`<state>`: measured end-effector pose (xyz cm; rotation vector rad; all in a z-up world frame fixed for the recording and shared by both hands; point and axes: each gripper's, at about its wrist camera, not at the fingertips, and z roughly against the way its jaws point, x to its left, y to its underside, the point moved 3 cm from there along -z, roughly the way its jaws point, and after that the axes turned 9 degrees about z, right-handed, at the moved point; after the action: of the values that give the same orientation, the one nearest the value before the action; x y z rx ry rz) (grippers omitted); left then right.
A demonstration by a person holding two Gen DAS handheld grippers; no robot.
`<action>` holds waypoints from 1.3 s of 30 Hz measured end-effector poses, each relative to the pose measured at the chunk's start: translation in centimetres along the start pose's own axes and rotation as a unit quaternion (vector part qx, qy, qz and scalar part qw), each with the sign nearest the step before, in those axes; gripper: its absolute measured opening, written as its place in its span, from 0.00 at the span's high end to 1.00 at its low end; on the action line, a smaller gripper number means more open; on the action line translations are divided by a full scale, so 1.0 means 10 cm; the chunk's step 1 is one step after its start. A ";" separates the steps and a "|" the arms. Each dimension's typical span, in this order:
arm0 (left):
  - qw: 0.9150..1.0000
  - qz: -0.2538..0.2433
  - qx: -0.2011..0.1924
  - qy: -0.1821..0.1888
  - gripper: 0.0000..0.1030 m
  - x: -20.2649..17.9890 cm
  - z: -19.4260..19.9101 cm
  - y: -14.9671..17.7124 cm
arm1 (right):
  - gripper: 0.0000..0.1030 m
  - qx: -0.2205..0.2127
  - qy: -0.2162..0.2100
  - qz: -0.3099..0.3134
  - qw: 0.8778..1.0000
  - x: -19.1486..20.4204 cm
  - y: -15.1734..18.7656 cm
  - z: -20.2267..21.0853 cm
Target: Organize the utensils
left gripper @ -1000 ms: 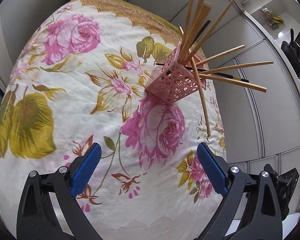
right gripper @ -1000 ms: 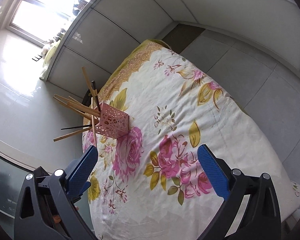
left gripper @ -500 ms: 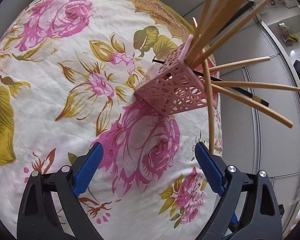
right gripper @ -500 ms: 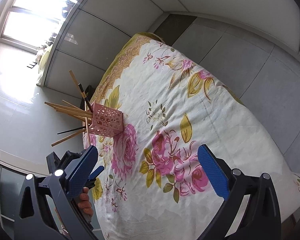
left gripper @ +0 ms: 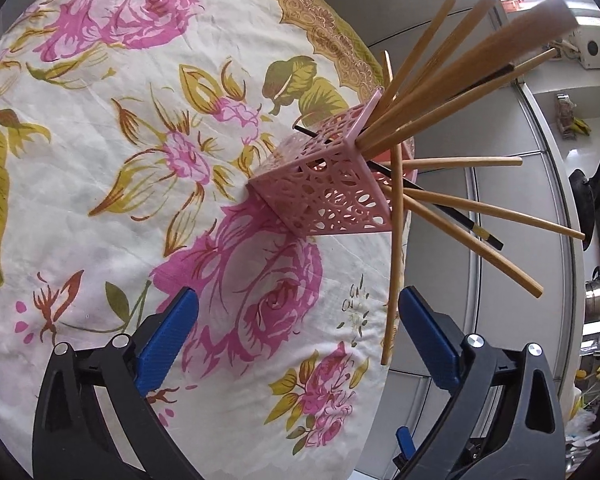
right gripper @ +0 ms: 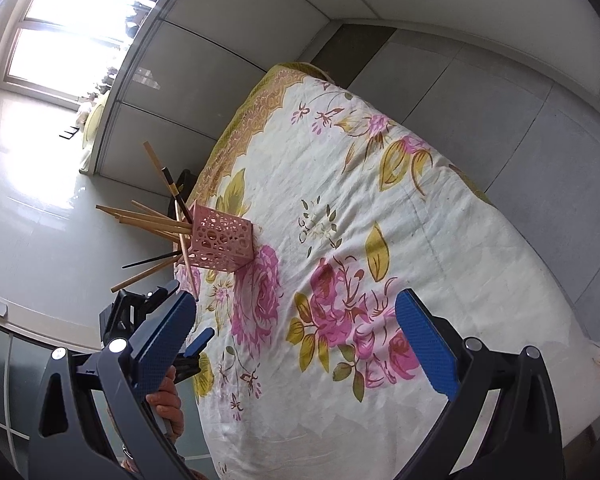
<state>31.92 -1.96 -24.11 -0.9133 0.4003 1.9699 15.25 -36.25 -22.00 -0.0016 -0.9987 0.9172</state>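
Pink lattice holder (left gripper: 324, 188) stands near the floral cloth's (left gripper: 100, 184) edge, wooden chopsticks (left gripper: 452, 68) fanning out past it; left gripper (left gripper: 296, 336) hovers close, jaws spread, one chopstick (left gripper: 394, 256) beside its right finger; right gripper (right gripper: 296, 336) gapes over bare cloth

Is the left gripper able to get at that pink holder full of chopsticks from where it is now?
Probably yes. The left gripper is open and faces the pink holder across bare floral cloth. Only one chopstick, slanting down by its right finger, might brush it.
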 end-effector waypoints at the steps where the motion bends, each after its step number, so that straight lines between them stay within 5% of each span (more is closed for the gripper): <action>1: 1.000 -0.004 -0.007 0.003 0.07 -0.03 0.02 0.00 | 0.05 0.002 -0.002 -0.002 1.000 0.00 0.01 -0.01; 6: 1.000 -0.024 -0.003 -0.004 0.10 -0.29 -0.18 -0.03 | 0.05 0.003 -0.002 0.004 1.000 0.05 0.03 -0.03; 7: 1.000 -0.029 -0.002 -0.009 0.21 -0.34 -0.26 -0.04 | 0.05 0.004 -0.003 0.004 1.000 0.05 0.03 -0.03; 9: 0.998 -0.057 0.011 -0.010 0.63 -0.44 -0.38 -0.03 | 0.05 0.006 -0.002 0.001 1.000 0.04 0.03 -0.04; 10: 0.998 -0.065 0.025 -0.006 0.93 -0.48 -0.45 -0.01 | 0.05 0.006 -0.004 -0.002 1.000 0.03 0.02 -0.04; 11: 0.997 -0.068 0.031 -0.006 0.96 -0.49 -0.48 0.02 | 0.05 0.006 -0.006 -0.004 1.000 0.03 0.02 -0.04; 14: 0.989 -0.144 -0.013 -0.011 0.97 -0.58 -0.32 0.22 | 0.05 0.001 -0.011 -0.008 1.000 0.02 0.00 -0.01; 19: 0.974 -0.226 -0.009 -0.015 0.97 -0.42 0.05 0.75 | 0.05 0.006 -0.012 -0.009 1.000 0.05 0.01 -0.02; 27: 0.953 -0.275 0.087 -0.092 0.96 0.44 0.24 1.38 | 0.05 0.045 -0.009 -0.024 0.999 0.03 0.19 -0.22; 30: 0.937 -0.292 0.118 -0.149 0.95 0.68 0.13 1.48 | 0.05 0.047 -0.008 -0.015 0.999 0.09 0.21 -0.25; 33: 0.925 -0.297 0.138 -0.192 0.60 0.83 0.10 1.47 | 0.05 0.051 -0.010 -0.018 0.998 0.09 0.22 -0.26; 34: 0.921 -0.306 0.136 -0.201 0.41 0.83 0.12 1.46 | 0.05 0.052 -0.011 -0.021 0.998 0.09 0.22 -0.27; 37: 0.902 -0.351 0.094 -0.232 0.34 0.69 0.22 1.37 | 0.05 0.055 -0.013 -0.024 0.998 0.07 0.21 -0.28; 39: 0.900 -0.359 0.076 -0.234 0.34 0.47 0.20 1.19 | 0.05 0.056 -0.012 -0.022 0.998 0.07 0.20 -0.28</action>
<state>19.57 -4.36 -27.09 -0.3701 -0.0697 1.3739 16.13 -33.39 -23.89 0.1254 -0.9660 0.9336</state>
